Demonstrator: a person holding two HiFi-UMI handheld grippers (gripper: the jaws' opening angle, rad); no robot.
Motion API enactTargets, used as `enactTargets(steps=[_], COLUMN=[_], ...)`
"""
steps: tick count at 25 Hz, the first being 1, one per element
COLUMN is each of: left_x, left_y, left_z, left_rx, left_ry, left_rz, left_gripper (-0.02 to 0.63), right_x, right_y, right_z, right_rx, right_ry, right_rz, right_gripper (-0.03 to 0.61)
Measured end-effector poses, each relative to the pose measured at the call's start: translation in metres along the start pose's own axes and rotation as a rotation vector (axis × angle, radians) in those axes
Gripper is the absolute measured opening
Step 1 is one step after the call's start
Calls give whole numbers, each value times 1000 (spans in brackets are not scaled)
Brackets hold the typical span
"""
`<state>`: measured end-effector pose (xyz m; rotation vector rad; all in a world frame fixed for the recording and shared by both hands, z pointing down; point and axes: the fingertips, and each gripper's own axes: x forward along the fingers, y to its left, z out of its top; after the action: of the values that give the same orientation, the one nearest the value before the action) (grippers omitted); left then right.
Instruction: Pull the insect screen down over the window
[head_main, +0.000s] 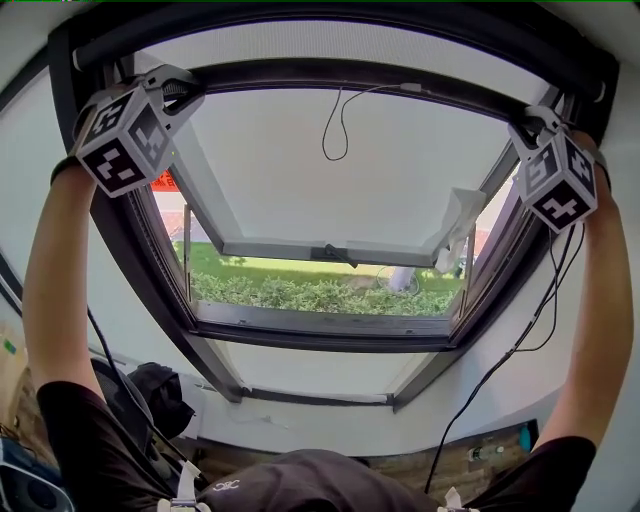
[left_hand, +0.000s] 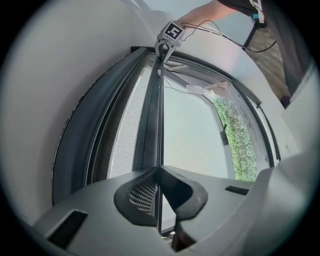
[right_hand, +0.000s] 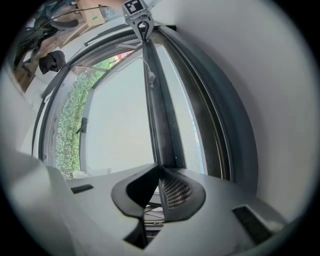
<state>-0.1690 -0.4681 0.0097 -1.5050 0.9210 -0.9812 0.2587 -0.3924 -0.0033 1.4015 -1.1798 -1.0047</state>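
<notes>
The insect screen's dark pull bar (head_main: 350, 78) runs across the top of the roof window, with a strip of grey mesh (head_main: 350, 42) showing above it. My left gripper (head_main: 185, 92) is shut on the bar's left end. My right gripper (head_main: 522, 125) is shut on its right end. In the left gripper view the jaws (left_hand: 159, 170) pinch the bar's thin edge (left_hand: 155, 115), mesh (left_hand: 125, 130) lies beside it, and the right gripper (left_hand: 164, 47) shows at the far end. In the right gripper view the jaws (right_hand: 159, 170) clamp the same bar (right_hand: 160, 115), with the left gripper (right_hand: 143, 25) far off.
The window sash (head_main: 340, 170) is swung open outward over a green hedge (head_main: 320, 295). A thin black cord (head_main: 335, 130) hangs from the bar. A white crumpled piece (head_main: 455, 230) sits at the sash's right side. A dark bag (head_main: 155, 390) lies low left, and a cable (head_main: 500, 360) trails at right.
</notes>
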Motion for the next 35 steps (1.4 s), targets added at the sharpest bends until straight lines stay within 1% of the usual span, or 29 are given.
enactTargets(steps=[4, 8, 9, 13, 14, 17, 21, 25, 29, 32, 35], left_x=[1, 4, 5, 7, 7, 10, 14, 16, 19, 21, 22], left_y=[-19, -55, -65, -94, -103, -142, -185, -234, -279, -309, -340], left_z=[1, -1, -3, -6, -7, -10, -12, -16, -19, -20, -24], left_rx=[3, -10, -16, -21, -20, -34, -43, -39, -70, -80, -98], left_ry=[16, 24, 22, 19, 19, 12, 2, 8, 4, -2, -5], left_rz=[-67, -194, -219, -253, -271, -355, -409, -506, -550, -568, -588], left_gripper=[15, 15, 15, 16, 17, 17, 17, 17, 17, 17, 17], right_x=[0, 1, 1, -2, -2, -2, -2, -1, -6, -6, -9], right_y=[22, 59, 66, 90, 100, 138, 180, 229, 277, 311, 342], right_z=[-3, -9, -10, -13, -14, -20, -28, -38, -44, -49, -52], right_rx=[-1, 0, -6, -28, -31, -40, -42, -63, -71, -76, -58], right_ry=[8, 21, 27, 47, 51, 67, 82, 99, 109, 117, 122], right_rz=[64, 184, 199, 224, 246, 333, 396, 479, 549, 598, 647], right_gripper=[31, 31, 31, 29, 29, 28, 28, 28, 26, 26, 26])
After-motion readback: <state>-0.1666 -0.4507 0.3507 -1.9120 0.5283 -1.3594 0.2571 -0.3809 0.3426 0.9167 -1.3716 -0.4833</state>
